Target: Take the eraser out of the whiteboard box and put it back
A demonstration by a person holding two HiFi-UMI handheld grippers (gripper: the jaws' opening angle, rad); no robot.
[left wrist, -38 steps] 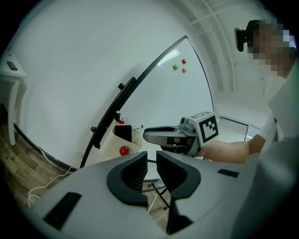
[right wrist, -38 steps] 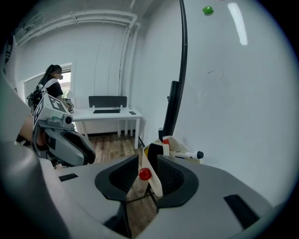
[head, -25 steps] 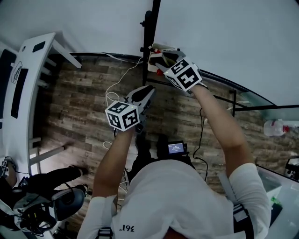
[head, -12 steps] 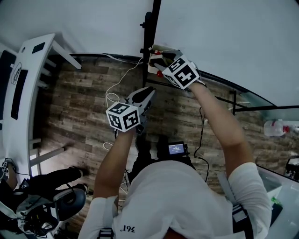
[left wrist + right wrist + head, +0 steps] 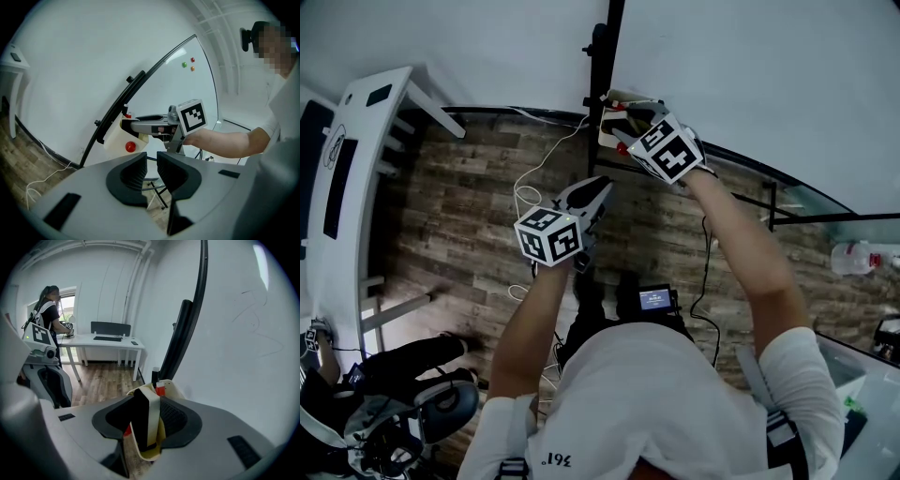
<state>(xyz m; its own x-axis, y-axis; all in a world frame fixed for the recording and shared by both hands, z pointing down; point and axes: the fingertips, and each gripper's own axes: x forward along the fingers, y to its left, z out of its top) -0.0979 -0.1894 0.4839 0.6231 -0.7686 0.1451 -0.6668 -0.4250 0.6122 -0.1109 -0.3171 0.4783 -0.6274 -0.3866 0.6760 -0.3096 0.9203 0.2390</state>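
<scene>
The eraser, black felt on a cream body, stands on edge between the pads of my right gripper, which is shut on it. It is at the mouth of the cream whiteboard box, where a red marker cap sticks up. I cannot tell how deep the eraser sits in the box. In the head view the right gripper reaches into the box on the whiteboard's black frame. In the left gripper view the box carries a red magnet. My left gripper is shut and holds nothing, hanging lower left.
The whiteboard stands on a black stand over a wood floor. A white cable trails on the floor. A white desk is at the left, and another person stands by a desk.
My right gripper has shifted slightly at the box with the eraser still in it. The left gripper has drifted a little to the right.
</scene>
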